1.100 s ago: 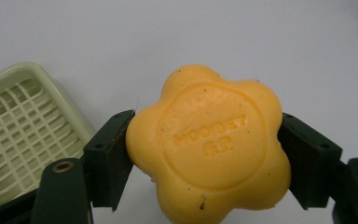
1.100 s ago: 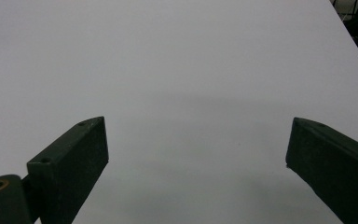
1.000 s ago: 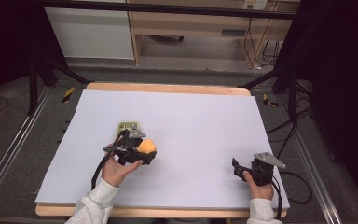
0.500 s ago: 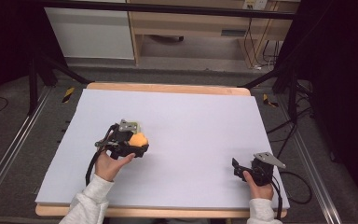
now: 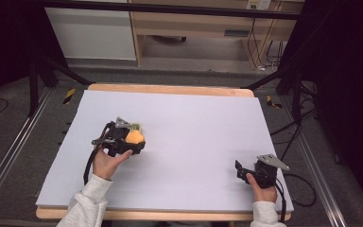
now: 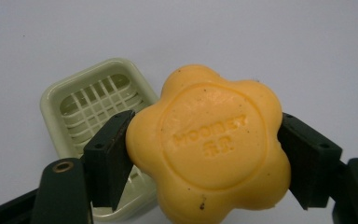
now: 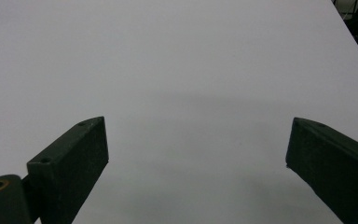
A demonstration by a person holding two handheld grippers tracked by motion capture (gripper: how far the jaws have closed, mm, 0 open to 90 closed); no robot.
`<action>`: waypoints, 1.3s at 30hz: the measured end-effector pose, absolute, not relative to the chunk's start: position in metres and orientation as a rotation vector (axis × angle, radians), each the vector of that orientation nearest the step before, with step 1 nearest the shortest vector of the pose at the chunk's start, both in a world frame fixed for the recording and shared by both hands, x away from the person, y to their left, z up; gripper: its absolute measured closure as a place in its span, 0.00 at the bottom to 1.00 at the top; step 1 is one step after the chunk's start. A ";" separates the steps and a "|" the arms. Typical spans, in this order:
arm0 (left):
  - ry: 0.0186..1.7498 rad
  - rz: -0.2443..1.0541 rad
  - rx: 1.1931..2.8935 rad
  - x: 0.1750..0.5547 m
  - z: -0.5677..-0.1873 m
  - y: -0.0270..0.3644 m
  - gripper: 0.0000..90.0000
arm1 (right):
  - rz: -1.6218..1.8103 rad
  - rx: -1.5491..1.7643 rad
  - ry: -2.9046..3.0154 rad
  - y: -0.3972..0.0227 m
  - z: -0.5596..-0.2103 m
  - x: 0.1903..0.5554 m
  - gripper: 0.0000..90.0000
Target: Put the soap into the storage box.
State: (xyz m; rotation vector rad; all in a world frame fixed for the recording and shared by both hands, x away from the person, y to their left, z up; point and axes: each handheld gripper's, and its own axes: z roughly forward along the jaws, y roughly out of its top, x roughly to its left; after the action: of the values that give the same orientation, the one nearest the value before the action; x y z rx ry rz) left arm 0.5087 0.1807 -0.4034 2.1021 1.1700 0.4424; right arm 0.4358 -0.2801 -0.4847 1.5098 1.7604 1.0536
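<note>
The left gripper [image 6: 205,158] is clamped on an orange, flower-shaped bar of soap [image 6: 208,145], one black jaw pressing each side of it, the stamped face turned toward the camera. The pale green soap dish [image 6: 95,107] lies on the white table [image 5: 203,123] just behind and below the soap, its slotted grid bare.

Against the earlier high views, the left hand [image 5: 105,163] has slid across the table toward the person's left while the grip on the soap looks unchanged. A second ago the dish showed plainly beyond the gripper; in the high view now it is a small green edge [image 5: 136,126] peeking out past the soap [image 5: 134,137]. So the hand has carried the soap over toward the dish rather than away from it, and the work looks to be at the approach — soap held, dish empty, placing not yet done. Whether the soap hangs directly above the dish or a little to one side is hard to judge from these angles; the left gripper view suggests it overlaps only the near corner.

The right gripper [image 7: 196,163] has kept its place near the table's front right corner [image 5: 260,172] — jaws spread wide, nothing between them.
</note>
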 end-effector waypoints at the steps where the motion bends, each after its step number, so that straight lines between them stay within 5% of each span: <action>1: 1.178 0.444 2.092 0.510 -0.404 0.181 0.29 | 1.053 1.510 1.760 -0.280 -0.485 0.436 0.07; 39: 1.293 0.481 2.067 0.543 -0.417 0.204 0.29 | 1.052 1.518 1.766 -0.280 -0.485 0.436 0.07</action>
State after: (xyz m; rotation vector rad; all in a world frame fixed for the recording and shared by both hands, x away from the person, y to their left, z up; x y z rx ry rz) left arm 0.5429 0.2039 -0.4167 2.0669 1.2933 0.4810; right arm 0.4363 -0.2797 -0.4848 1.5181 1.7660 1.0516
